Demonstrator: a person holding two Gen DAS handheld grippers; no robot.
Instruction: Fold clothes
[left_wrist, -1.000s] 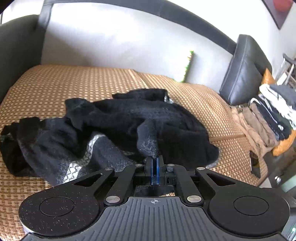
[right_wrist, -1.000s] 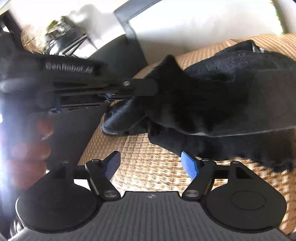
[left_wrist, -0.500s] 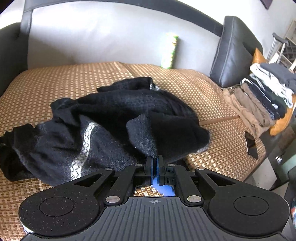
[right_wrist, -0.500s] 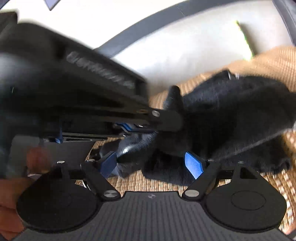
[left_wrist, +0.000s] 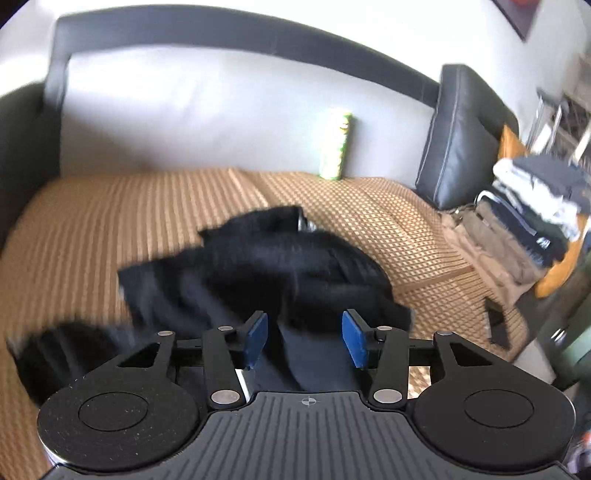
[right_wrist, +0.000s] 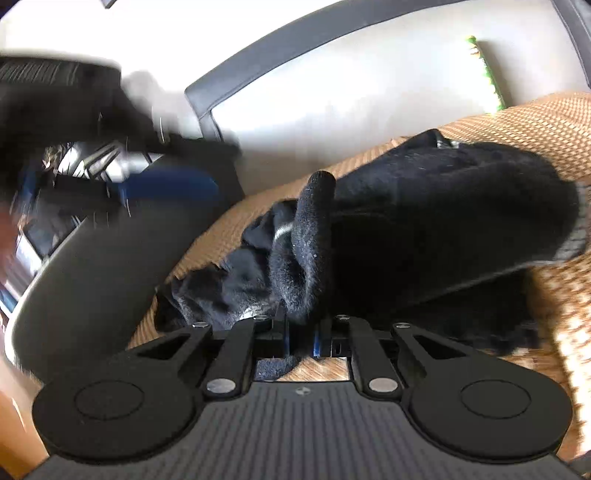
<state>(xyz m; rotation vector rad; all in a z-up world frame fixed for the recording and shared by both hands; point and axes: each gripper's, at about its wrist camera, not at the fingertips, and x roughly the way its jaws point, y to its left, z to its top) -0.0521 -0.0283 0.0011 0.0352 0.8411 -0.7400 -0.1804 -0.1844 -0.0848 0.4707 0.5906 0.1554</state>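
Observation:
A black knitted garment (left_wrist: 280, 266) with a white patterned band lies crumpled on the sofa's woven tan mat (left_wrist: 140, 206). My left gripper (left_wrist: 303, 338) hovers over its near edge. Its jaws are opening, and the blue pads (left_wrist: 256, 332) press on nothing, with dark cloth lying below the gap. In the right wrist view the same garment (right_wrist: 424, 221) fills the middle. My right gripper (right_wrist: 302, 338) is closing on a raised fold of the black knit, which stands up between the pads. The left gripper (right_wrist: 155, 184) shows as a blur at upper left there.
The sofa has a grey backrest (left_wrist: 207, 110) and dark armrests (left_wrist: 458, 136). A green-and-white packet (left_wrist: 336, 147) leans on the backrest. A pile of folded clothes (left_wrist: 528, 218) sits at the right end, with a dark phone (left_wrist: 496, 325) by the mat's edge.
My left gripper let go of the black fold and rose. My right gripper, open before, moved in and closed on that same fold.

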